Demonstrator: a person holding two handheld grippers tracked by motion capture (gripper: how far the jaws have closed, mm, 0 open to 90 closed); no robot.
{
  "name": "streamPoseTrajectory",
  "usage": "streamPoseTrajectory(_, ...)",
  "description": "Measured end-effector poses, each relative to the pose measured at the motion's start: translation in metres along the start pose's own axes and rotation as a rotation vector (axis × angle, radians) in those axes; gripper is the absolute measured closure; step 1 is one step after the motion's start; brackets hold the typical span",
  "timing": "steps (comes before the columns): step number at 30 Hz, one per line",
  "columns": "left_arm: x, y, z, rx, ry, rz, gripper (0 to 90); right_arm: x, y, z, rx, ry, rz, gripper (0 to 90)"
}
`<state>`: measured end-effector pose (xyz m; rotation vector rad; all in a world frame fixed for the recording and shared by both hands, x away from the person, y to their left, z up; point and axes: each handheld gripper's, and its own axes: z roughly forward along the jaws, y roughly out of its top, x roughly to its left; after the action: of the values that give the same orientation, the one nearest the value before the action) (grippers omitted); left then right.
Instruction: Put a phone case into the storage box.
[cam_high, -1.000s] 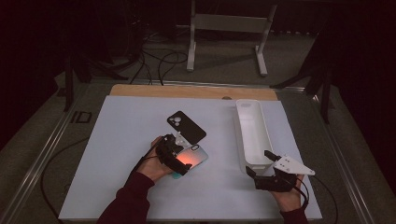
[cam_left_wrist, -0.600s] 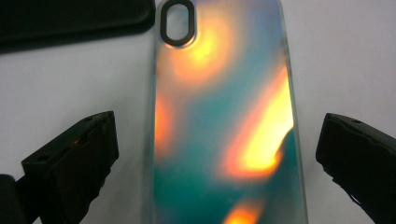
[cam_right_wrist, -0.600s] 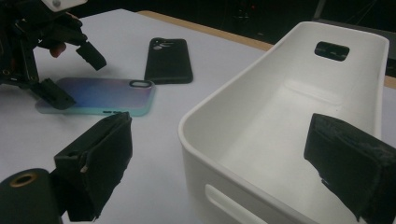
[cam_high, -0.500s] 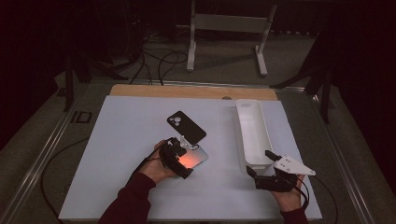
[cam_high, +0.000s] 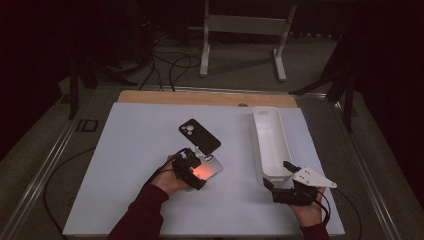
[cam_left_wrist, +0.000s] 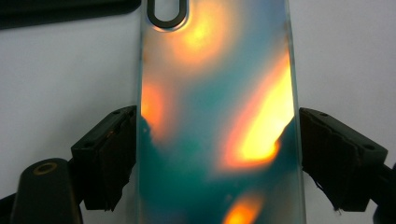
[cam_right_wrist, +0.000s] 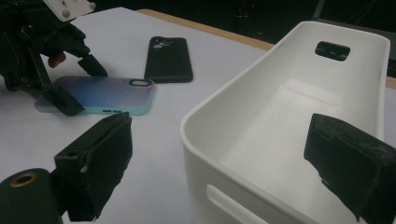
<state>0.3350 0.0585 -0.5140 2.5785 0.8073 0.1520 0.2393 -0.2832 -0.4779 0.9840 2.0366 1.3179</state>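
While empty, the white bin sits upright.

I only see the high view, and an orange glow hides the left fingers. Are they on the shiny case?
Observer: The left gripper's fingers have just been closing. Its own view shows both pads against the case's long edges.
Operator: Anything in the bin?
Observer: No. The right gripper view shows the bin bare inside.
Operator: And the right gripper?
Observer: The right gripper is open, with its fingers wide and facing the bin's near corner.
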Motion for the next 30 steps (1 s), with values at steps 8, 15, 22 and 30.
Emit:
streamPoseTrajectory(8,-0.001,0.0,-0.001,-0.003,0.005,0.008,17.1,0.0,0.001,-0.001,-0.001,0.0,0.003,7.7)
streamPoseTrajectory(15,-0.004,0.0,-0.008,-0.022,0.035,0.028,17.2,0.0,0.001,-0.001,-0.004,0.0,0.003,7.7)
streamPoseTrajectory(22,-0.004,0.0,-0.02,-0.058,0.033,0.024,17.2,0.0,0.002,0.0,-0.005,0.002,0.004,7.7)
streamPoseTrajectory(30,-0.007,0.006,-0.035,-0.126,0.042,0.025,17.1,-0.001,0.004,-0.001,-0.01,0.008,0.02,7.7)
